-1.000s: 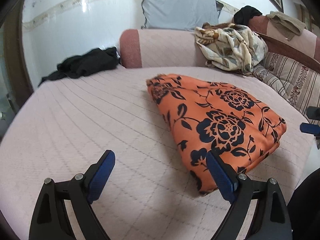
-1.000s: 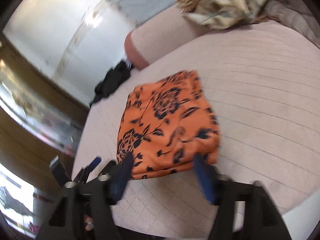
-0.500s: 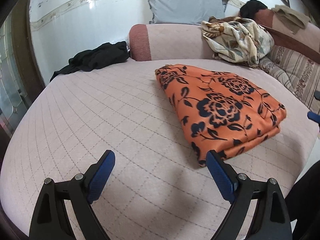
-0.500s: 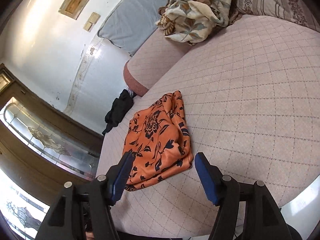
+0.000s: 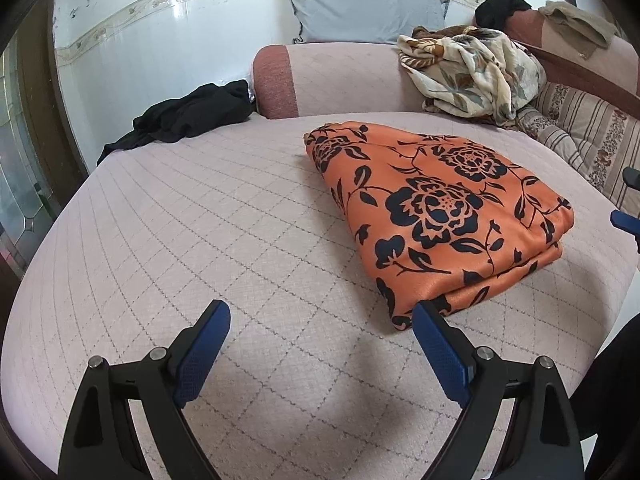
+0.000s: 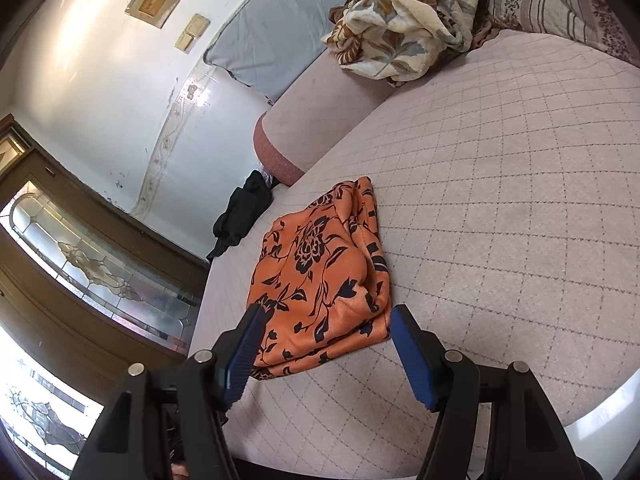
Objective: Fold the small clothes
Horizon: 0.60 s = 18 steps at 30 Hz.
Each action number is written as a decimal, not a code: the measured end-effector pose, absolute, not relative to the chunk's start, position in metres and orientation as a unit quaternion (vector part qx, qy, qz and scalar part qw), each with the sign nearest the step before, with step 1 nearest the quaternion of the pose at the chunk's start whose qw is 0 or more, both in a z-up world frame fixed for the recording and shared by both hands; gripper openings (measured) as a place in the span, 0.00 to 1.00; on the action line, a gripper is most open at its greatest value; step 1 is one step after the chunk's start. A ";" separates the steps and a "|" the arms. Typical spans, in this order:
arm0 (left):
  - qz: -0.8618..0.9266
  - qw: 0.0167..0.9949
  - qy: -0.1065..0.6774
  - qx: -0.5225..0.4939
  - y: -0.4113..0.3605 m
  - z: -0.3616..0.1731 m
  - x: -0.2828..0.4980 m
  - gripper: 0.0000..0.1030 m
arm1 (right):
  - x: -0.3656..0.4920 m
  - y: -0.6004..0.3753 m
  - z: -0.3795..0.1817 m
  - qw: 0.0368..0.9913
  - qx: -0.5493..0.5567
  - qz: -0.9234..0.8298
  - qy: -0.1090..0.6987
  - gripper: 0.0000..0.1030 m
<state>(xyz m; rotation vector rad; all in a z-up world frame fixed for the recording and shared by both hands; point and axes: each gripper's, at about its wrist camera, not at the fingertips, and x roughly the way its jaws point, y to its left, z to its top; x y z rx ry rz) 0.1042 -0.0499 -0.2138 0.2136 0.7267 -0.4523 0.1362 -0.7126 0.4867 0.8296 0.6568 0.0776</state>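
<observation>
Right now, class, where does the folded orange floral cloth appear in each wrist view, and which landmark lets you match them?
Left wrist: folded orange floral cloth right of centre, beyond the right finger.
Right wrist: it lies centre-left, just past the open fingers.
Shared landmark: black garment by the wall.

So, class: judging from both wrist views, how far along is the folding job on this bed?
Done: the orange floral cloth lies folded in neat layers on the bed. In hand: nothing; the left gripper and right gripper are both open and empty. Possibly left: the crumpled black garment.
</observation>
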 end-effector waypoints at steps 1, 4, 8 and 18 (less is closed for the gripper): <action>-0.219 0.905 0.351 0.104 -0.050 -0.214 0.104 0.90 | 0.137 -0.712 0.487 0.863 0.395 0.038 0.314 0.66; -0.220 0.904 0.350 0.105 -0.051 -0.214 0.102 0.90 | 0.138 -0.711 0.486 0.864 0.391 0.038 0.317 0.66; -0.221 0.904 0.349 0.109 -0.052 -0.213 0.101 0.90 | 0.138 -0.710 0.486 0.864 0.389 0.038 0.318 0.66; -0.222 0.905 0.346 0.107 -0.051 -0.211 0.100 0.90 | 0.138 -0.710 0.485 0.863 0.390 0.036 0.321 0.66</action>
